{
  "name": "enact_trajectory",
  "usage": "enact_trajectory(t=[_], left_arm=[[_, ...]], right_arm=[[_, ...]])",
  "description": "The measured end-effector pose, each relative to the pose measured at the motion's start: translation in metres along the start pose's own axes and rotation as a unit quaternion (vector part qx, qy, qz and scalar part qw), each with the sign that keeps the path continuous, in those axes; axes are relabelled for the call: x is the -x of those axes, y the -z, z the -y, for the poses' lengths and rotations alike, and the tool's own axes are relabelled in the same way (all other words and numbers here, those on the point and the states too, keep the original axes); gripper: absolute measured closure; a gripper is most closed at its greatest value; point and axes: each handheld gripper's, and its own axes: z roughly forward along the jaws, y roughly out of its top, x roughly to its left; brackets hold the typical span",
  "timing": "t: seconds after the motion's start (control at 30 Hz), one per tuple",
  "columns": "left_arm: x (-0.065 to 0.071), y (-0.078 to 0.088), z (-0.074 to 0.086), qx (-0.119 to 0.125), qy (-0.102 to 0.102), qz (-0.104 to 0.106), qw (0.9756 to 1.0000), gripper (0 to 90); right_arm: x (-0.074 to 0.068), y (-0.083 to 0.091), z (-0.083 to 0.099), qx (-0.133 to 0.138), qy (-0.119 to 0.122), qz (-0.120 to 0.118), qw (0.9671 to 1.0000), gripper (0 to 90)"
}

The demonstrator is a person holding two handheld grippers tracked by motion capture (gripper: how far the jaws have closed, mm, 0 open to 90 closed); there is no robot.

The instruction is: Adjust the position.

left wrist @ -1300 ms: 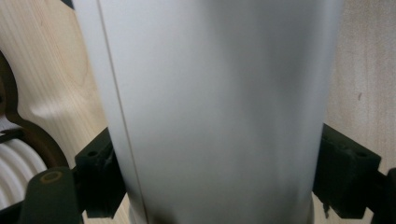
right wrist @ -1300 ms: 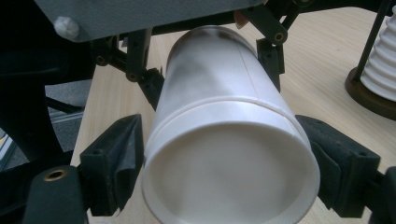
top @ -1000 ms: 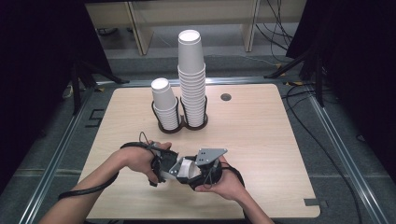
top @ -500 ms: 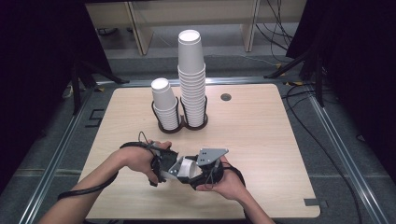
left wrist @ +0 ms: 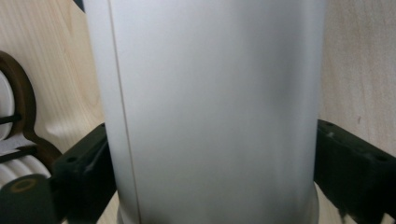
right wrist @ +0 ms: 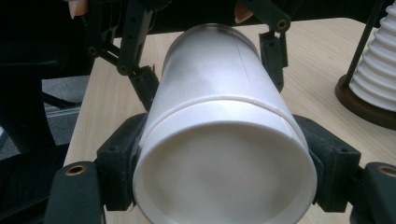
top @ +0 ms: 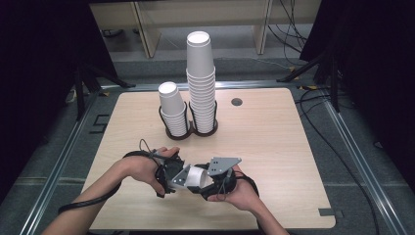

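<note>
Your left tongs (top: 177, 177) have just been opening around the paper cup (top: 195, 176) and look released; your right tongs (top: 208, 182) clench it low over the surface (top: 274, 147). Handover looks done; stacking on the short stack (top: 172, 110) remains

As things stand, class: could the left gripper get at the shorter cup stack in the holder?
Probably yes: bare table lies between left gripper and shorter stack, though its just-opened jaws flank the paper cup.
</note>
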Motion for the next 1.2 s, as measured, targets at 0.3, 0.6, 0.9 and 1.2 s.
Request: enact_trajectory(t=[0.3,0.6,0.9,1.2], left_arm=[[0.001,0.002,0.002,0.036,0.017,-0.022,0.999,0.0],[0.002,0.001,0.006,0.065,0.044,-0.042,0.996,0.0],[0.003,0.0,0.011,0.099,0.06,-0.048,0.9921,0.0],[0.004,0.0,0.019,0.126,0.083,-0.07,0.9861,0.0]], right_arm=[[0.0,0.003,0.001,0.005,0.001,0.005,1.0,26.8],[-0.002,0.007,0.005,0.005,-0.011,0.009,0.9999,26.9],[0.0,0.014,0.007,0.017,-0.016,0.017,0.9996,26.9],[0.001,0.021,0.01,0.022,-0.023,0.026,0.9992,26.8]])
